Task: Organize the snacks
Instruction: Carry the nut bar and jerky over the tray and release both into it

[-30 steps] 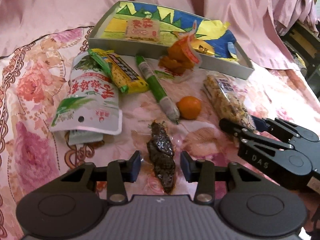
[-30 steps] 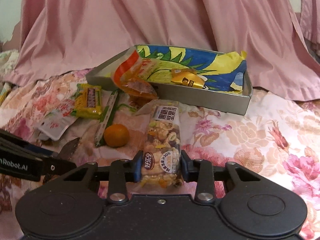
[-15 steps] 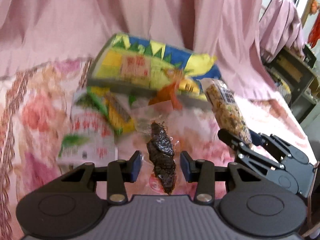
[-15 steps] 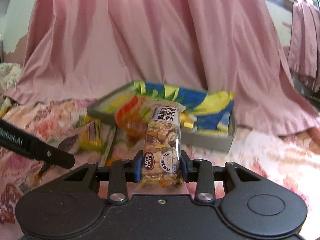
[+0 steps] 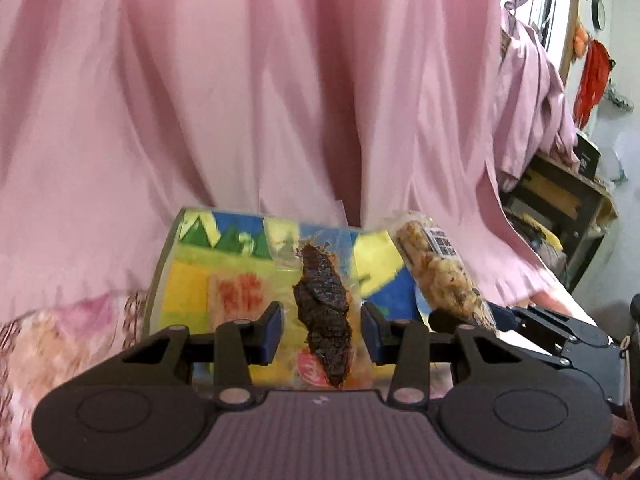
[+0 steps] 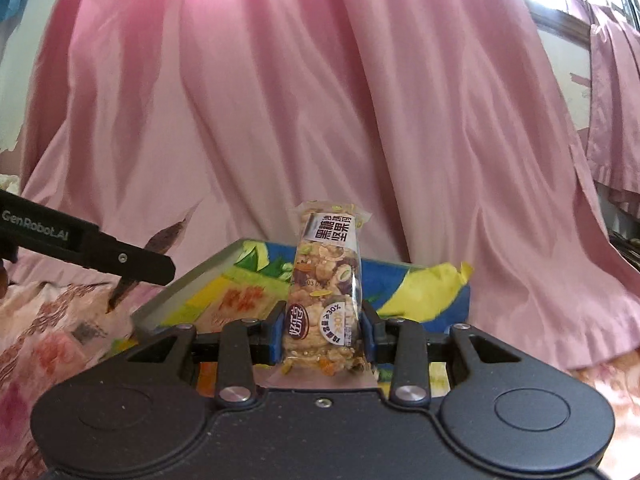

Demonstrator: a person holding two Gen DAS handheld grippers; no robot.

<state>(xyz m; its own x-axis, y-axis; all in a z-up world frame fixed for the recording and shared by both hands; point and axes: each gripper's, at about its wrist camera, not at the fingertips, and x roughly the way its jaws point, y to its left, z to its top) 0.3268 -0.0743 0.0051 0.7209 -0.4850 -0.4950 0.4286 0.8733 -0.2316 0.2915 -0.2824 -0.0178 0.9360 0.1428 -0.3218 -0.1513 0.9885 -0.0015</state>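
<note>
Both claws, left (image 5: 322, 332) and right (image 6: 322, 334), point slightly downward, gripping snack packets.

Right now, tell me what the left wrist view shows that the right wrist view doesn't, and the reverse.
Only the left wrist view: the dark snack's clear wrapper held in the left gripper, and a wooden shelf at far right.

Only the right wrist view: the nut bar's label face-on, and the right gripper's blue pads pressing it.

Both: the nut bar, the dark snack, the colourful tray, pink drapery, the floral cloth.
</note>
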